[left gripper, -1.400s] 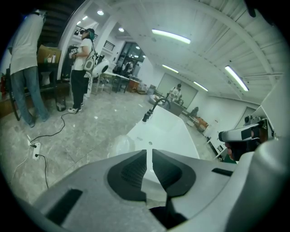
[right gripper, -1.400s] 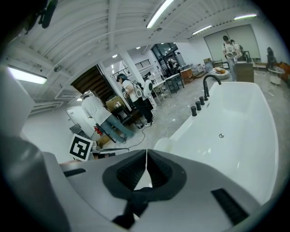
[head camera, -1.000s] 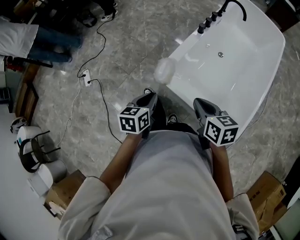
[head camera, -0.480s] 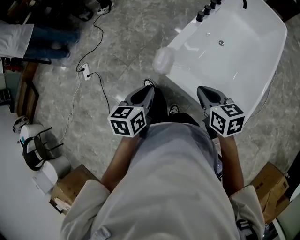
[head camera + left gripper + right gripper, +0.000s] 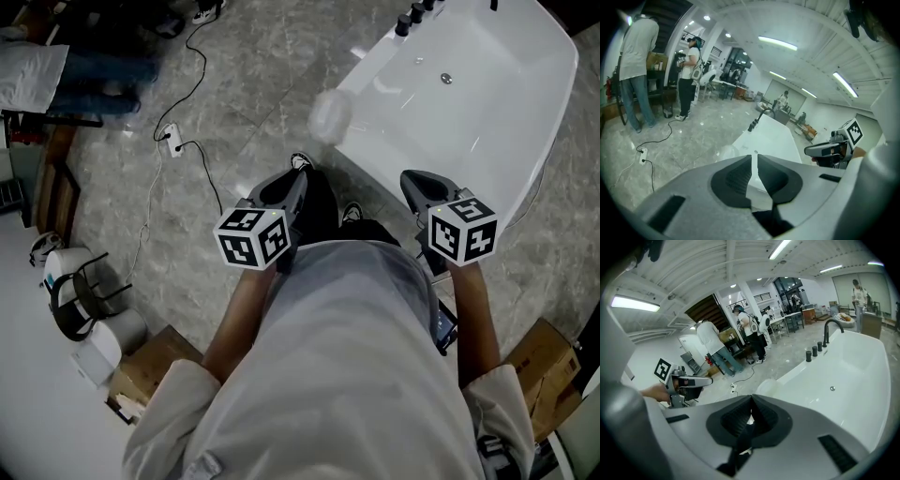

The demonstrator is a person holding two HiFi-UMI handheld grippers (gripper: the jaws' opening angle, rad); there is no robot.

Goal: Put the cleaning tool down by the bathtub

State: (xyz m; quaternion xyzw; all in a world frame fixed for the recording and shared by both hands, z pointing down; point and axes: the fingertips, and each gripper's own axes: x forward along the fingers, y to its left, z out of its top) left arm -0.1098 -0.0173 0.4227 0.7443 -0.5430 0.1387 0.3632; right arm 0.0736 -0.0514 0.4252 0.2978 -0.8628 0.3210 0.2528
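Left tool (image 5: 753,158) and right tool (image 5: 751,398) sit pressed together, empty; the cable (image 5: 202,183) at ten o'clock could trip feet.

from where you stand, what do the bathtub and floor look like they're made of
Bathtub: smooth glossy white, likely acrylic or enamel, judging by its soft highlights. Floor: polished grey veined stone or stone-look tile, with faint joint lines.

White bathtub (image 5: 487,103), black taps (image 5: 404,26) at one end, pale rounded cleaning tool (image 5: 328,117) — blurred — at its near corner
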